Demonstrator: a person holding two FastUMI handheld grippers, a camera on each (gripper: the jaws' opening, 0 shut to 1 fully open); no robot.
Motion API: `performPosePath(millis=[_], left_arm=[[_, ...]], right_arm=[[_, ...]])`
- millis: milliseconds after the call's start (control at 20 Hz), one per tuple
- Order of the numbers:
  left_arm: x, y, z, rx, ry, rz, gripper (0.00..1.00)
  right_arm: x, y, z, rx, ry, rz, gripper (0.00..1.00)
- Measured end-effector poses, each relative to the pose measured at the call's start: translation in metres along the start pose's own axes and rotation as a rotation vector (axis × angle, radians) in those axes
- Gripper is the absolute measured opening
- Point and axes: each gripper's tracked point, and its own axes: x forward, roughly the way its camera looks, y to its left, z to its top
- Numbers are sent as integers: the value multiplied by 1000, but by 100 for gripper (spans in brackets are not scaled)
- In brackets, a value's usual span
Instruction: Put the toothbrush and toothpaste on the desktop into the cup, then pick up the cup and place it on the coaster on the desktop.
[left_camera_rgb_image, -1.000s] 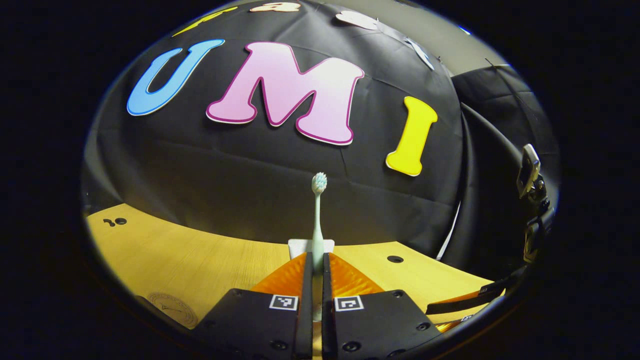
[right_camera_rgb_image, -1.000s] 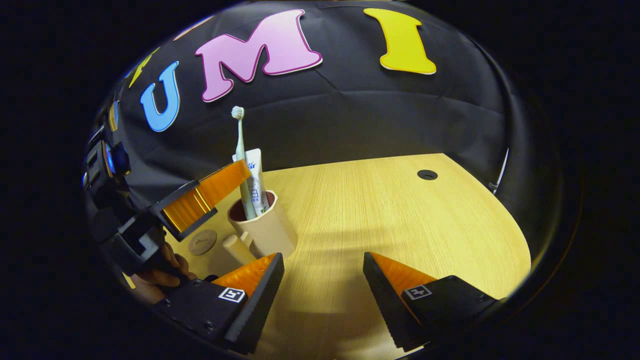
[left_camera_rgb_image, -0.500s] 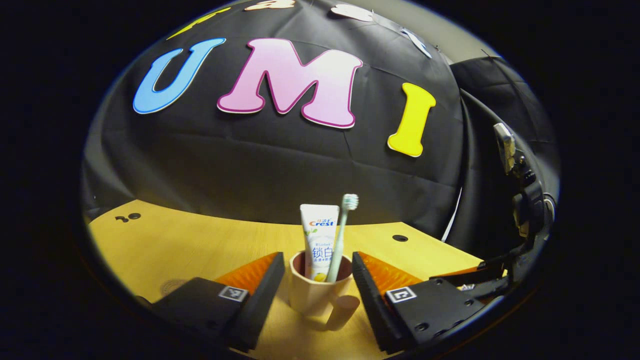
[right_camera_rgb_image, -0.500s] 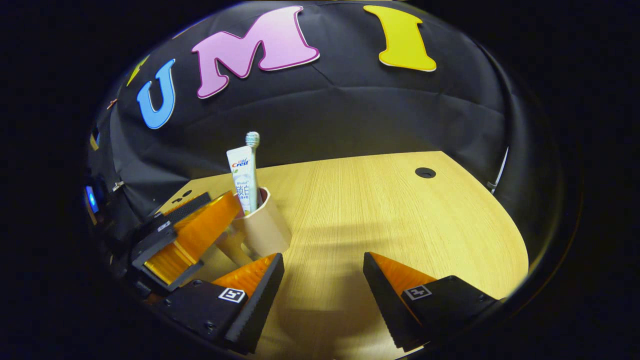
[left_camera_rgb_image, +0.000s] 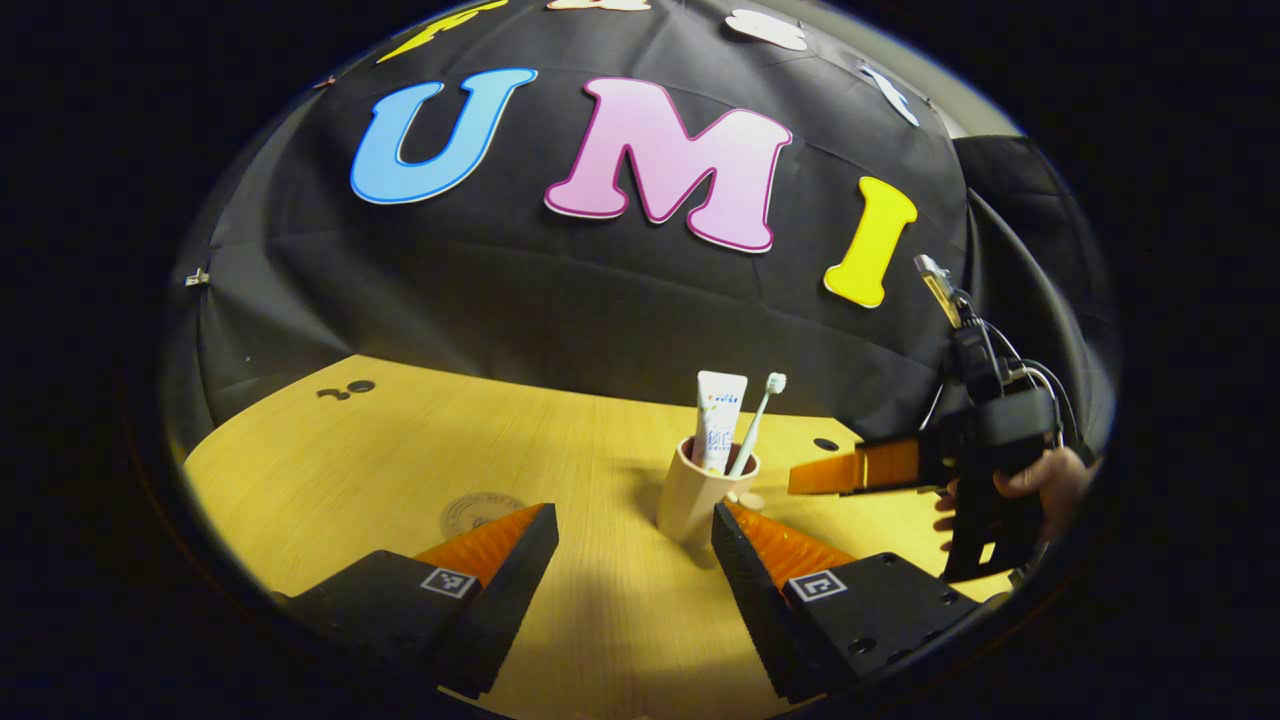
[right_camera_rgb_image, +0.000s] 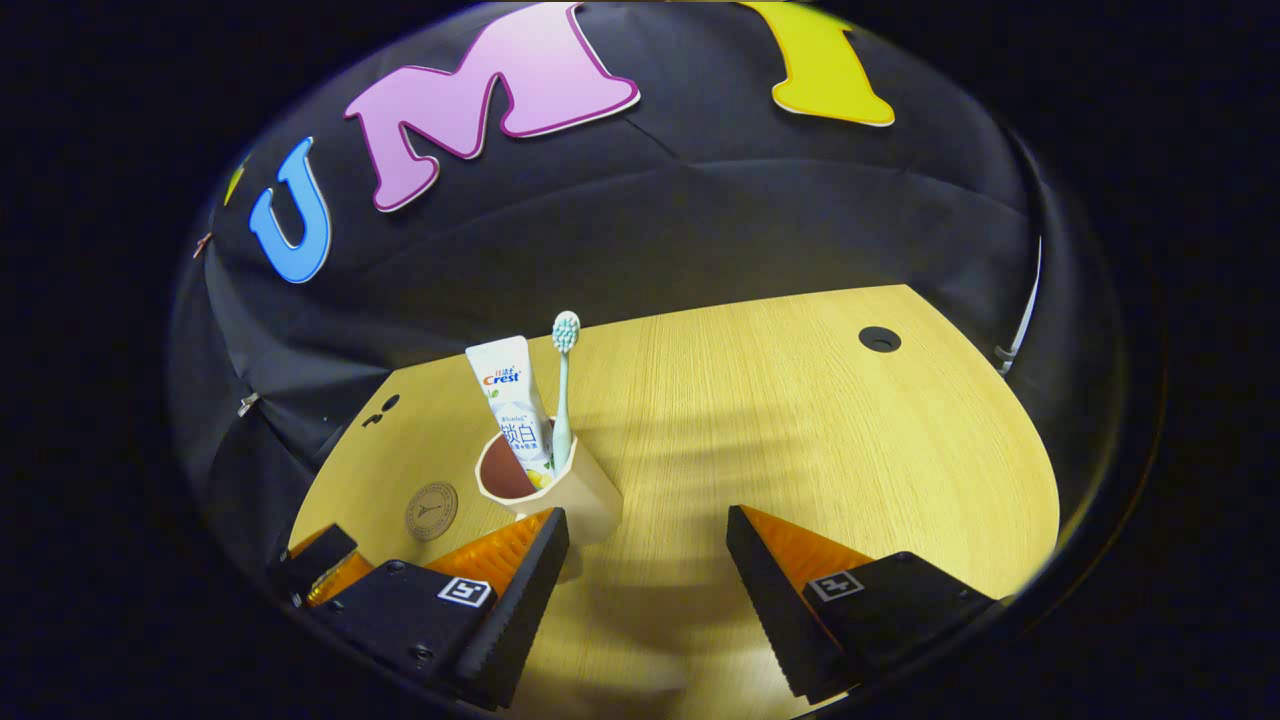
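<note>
Beige cup (right_camera_rgb_image: 545, 487) stands upright on the wooden desk (right_camera_rgb_image: 800, 420), with the toothpaste (right_camera_rgb_image: 512, 400) and toothbrush (right_camera_rgb_image: 562, 385) both inside it, leaning on the rim. We judge the loading done; what is left is lifting the cup onto the coaster (right_camera_rgb_image: 431, 511), which lies flat on the desk just beside the cup.

Left gripper (left_camera_rgb_image: 632, 545): jaws spread wide, nothing held, cup just ahead of its right finger. Right gripper (right_camera_rgb_image: 648, 545): also wide and empty, its left finger close against the cup's lower side; we cannot tell if it touches. In the left gripper view we see the right gripper held by a hand (left_camera_rgb_image: 1040, 485) beyond the cup.

For a clean pickup, we would centre the cup between one gripper's fingers, close on the lower wall rather than the rim, and keep it upright. Our guess is that the tall contents make it top-heavy. Carry low, set down square on the coaster.
</note>
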Motion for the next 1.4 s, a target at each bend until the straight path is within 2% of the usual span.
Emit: performPosePath(millis=[150, 300, 450, 650, 800, 950, 1000, 1050, 1200, 1400], left_arm=[[-23, 11, -18, 13, 69, 18, 97], [-44, 11, -22, 2, 101, 4, 97], [-57, 13, -24, 4, 121, 7, 98], [-73, 20, -23, 9, 141, 15, 97], [-84, 32, -20, 18, 142, 25, 98], [-96, 52, -18, 18, 139, 55, 100], [-100, 61, -18, 11, 140, 72, 98], [-106, 70, -20, 1, 142, 90, 98], [-121, 95, -26, -37, 155, 144, 98], [-139, 117, -39, -70, 166, 203, 97]], right_arm=[[6, 18, 8, 67, 64, 21, 98], [12, 23, 16, 1, 103, 3, 98], [13, 43, 16, -10, 164, 29, 98], [12, 53, 3, -129, 309, 25, 98], [14, 66, -9, -95, 437, 50, 98], [23, 63, -28, -71, 564, 25, 97], [26, 61, -31, -88, 583, 11, 100], [30, 59, -35, -113, 607, 1, 97], [36, 64, -51, -125, 689, -14, 97], [52, 75, -67, -157, 737, -30, 97]])
